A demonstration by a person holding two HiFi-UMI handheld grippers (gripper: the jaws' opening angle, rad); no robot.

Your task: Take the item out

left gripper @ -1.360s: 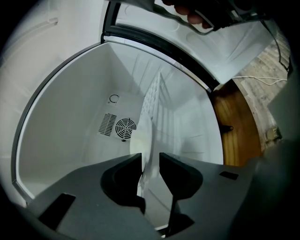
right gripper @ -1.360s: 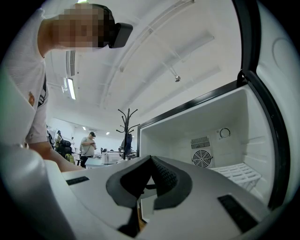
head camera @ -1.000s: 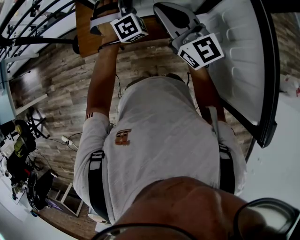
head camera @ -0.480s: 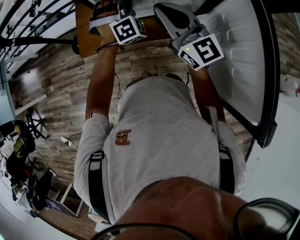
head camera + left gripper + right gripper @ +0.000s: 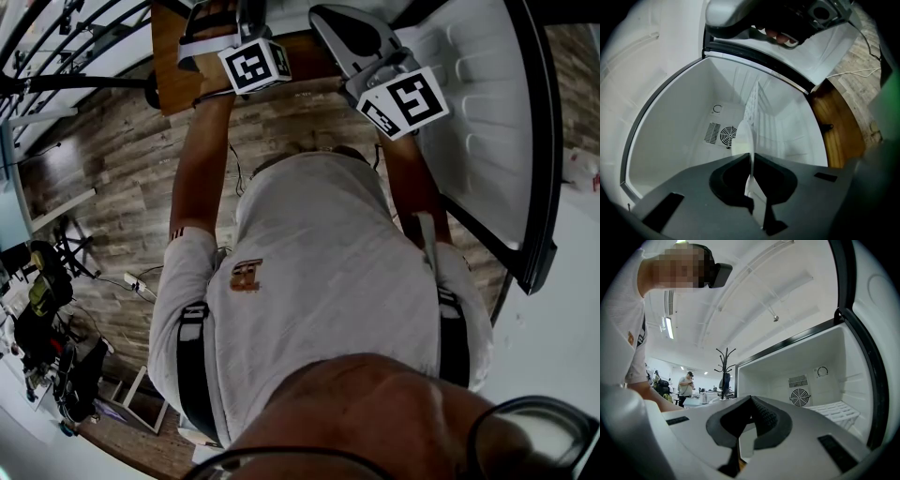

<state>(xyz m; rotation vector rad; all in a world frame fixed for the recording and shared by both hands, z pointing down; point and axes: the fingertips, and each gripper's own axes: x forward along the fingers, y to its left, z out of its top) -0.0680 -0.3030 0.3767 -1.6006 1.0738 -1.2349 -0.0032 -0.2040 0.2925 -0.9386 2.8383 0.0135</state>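
A thin white plate (image 5: 742, 138) stands on edge inside the open small white fridge (image 5: 679, 117). My left gripper (image 5: 751, 158) reaches into the fridge; its jaws have just been closing and now pinch the plate's near rim. In the head view only its marker cube (image 5: 254, 65) shows, at the top. My right gripper (image 5: 750, 400) is shut with nothing between its jaws and points at the fridge opening from outside. Its marker cube (image 5: 405, 99) sits beside the fridge door (image 5: 487, 122). The right gripper also shows at the top of the left gripper view, held by a hand (image 5: 780, 36).
The fridge's back wall has a round fan grille (image 5: 800, 397) and a white wire shelf (image 5: 834, 409) at the right. The open door (image 5: 876, 310) stands on the right. A wooden cabinet (image 5: 834, 126) is beside the fridge. People and a coat stand (image 5: 724, 366) are far behind.
In the head view the left gripper's marker cube has shifted and tilted slightly. The right gripper and the fridge door have not moved.
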